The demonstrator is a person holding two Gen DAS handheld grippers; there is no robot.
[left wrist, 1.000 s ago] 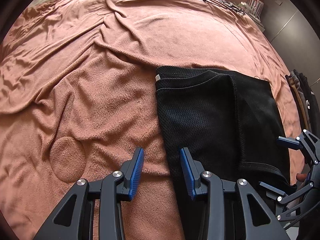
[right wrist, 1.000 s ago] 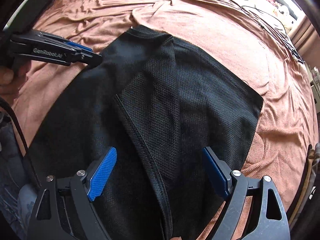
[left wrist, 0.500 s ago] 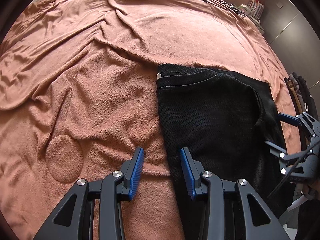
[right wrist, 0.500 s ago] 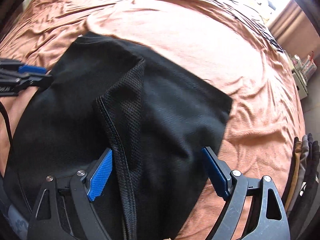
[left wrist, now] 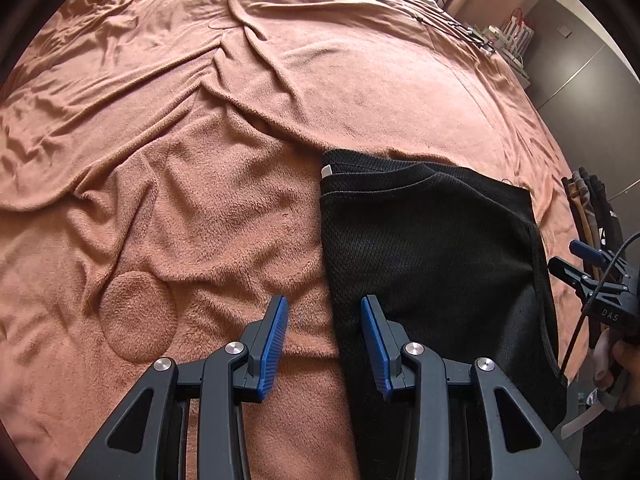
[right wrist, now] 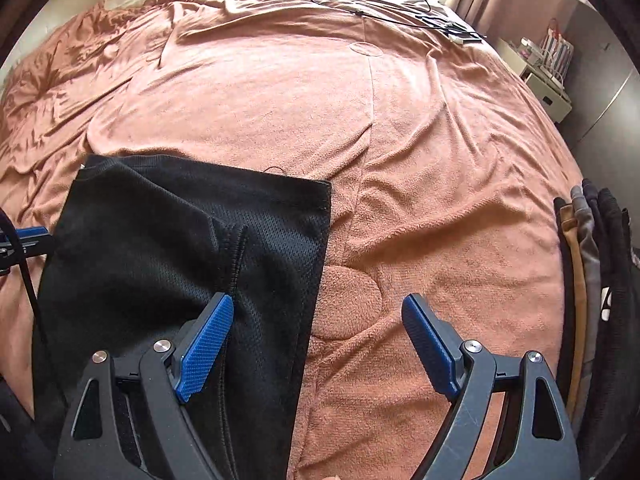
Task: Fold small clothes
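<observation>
A black mesh garment [left wrist: 432, 264] lies flat on the pink blanket [left wrist: 200, 184], partly folded, with a small white tag at its far left corner. It also shows in the right wrist view [right wrist: 192, 248], where a stitched seam runs down its middle. My left gripper [left wrist: 324, 340] is open and empty, over the garment's left edge near the front. My right gripper [right wrist: 316, 344] is open wide and empty, straddling the garment's right edge. The right gripper also shows in the left wrist view [left wrist: 588, 268], beside the garment's right side.
A stack of folded clothes [right wrist: 592, 280] stands at the right edge of the bed. Black cables [right wrist: 380, 4] lie on the far side of the blanket. A white bedside unit [right wrist: 544, 80] with bags stands at the far right.
The right gripper has swung from over the garment's middle to its right edge. The folded flap now lies flatter. The left gripper has held its place.
</observation>
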